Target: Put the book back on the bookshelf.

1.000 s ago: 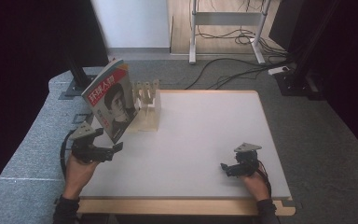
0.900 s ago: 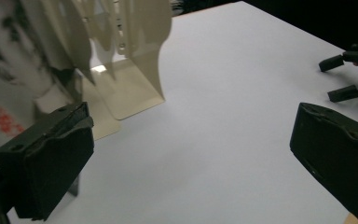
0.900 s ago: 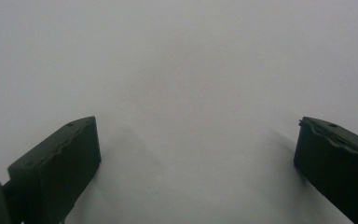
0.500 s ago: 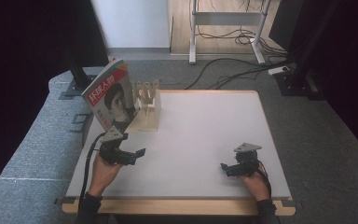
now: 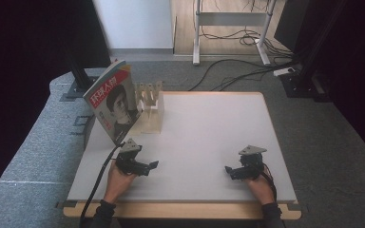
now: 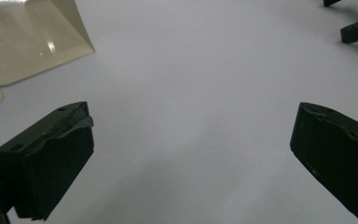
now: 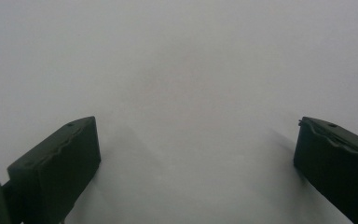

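On the white table [image 5: 204, 137], toward its far left corner, a magazine [image 5: 112, 103] stands tilted, leaning against a clear acrylic rack [image 5: 151, 108] with several upright dividers. The magazine's lower edge is hidden behind the left gripper's grey plate in the high view, and the rack's left part is covered by the magazine. In the left gripper view the rack [image 6: 28, 37] appears cut off at the upper left corner, with just its pale translucent base and one slanted wall in frame. The cover bears a portrait and a line of large white characters along its upper edge, too small and slanted to read; smaller print lower down cannot be made out. Left gripper [image 5: 145, 167]: held in the person's left hand [image 5: 116, 178] near the table's front left, just in front of the magazine and apart from it, jaws spread wide over bare tabletop, grasping nothing; its own view [image 6: 191, 154] confirms a wide gap. Right gripper [image 5: 231, 172]: held in the right hand [image 5: 259, 183] near the front right, well apart from magazine and rack, jaws likewise spread wide, nothing between them in its own view [image 7: 196, 163]. Two dark tips of the right gripper intrude at the upper right corner of the left gripper view.
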